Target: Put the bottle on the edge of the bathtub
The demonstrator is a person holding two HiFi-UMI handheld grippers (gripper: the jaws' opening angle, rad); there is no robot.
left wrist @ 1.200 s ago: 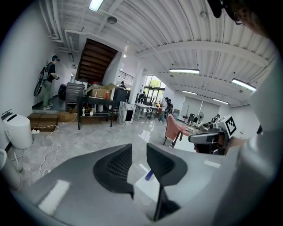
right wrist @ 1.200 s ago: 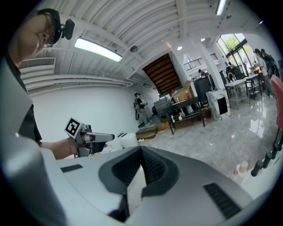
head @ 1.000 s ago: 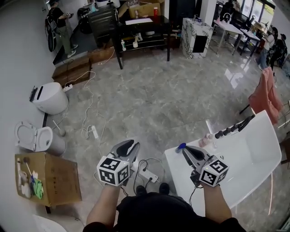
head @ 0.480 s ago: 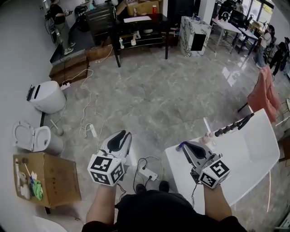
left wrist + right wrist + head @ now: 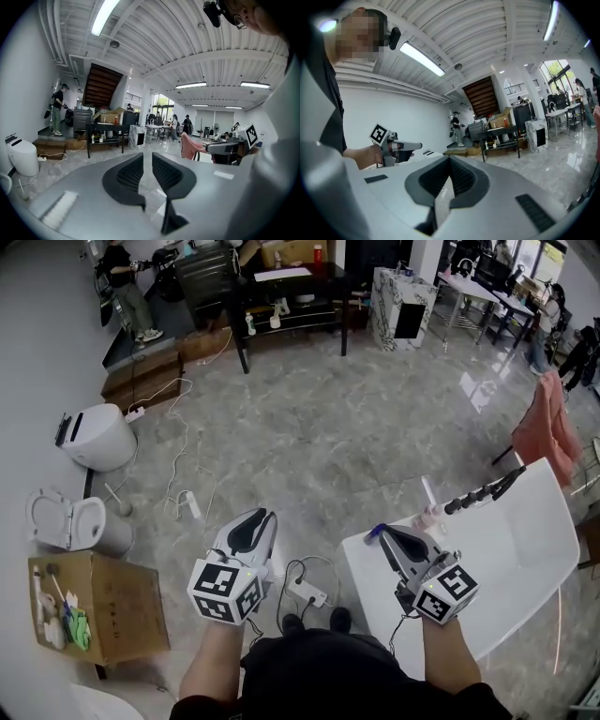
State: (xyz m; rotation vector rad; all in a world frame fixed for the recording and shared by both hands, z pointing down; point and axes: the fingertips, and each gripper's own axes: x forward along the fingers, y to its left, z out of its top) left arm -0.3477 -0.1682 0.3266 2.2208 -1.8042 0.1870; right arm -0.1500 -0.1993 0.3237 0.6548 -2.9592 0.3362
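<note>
In the head view my left gripper [image 5: 257,519] hangs over the marble floor, left of the white bathtub [image 5: 525,559]. Its jaws have just been closing and now stand shut, with nothing between them in the left gripper view [image 5: 146,165]. My right gripper [image 5: 382,533] is over the tub's near left corner, shut and empty [image 5: 449,169]. A small pale pink bottle [image 5: 427,518] stands on the tub's far rim beside a black shower handle [image 5: 483,495], ahead of the right gripper. A small blue thing at the right gripper's tip is too small to identify.
A power strip [image 5: 306,594] with cables lies on the floor between my grippers. A toilet [image 5: 66,523], a white unit [image 5: 98,439] and a cardboard box [image 5: 105,607] are at the left. Pink cloth [image 5: 548,426] hangs on a chair at the right. A black table [image 5: 281,296] and people stand far back.
The left gripper's jaws have drawn together. Both grippers have risen a little and shifted slightly left in the head view.
</note>
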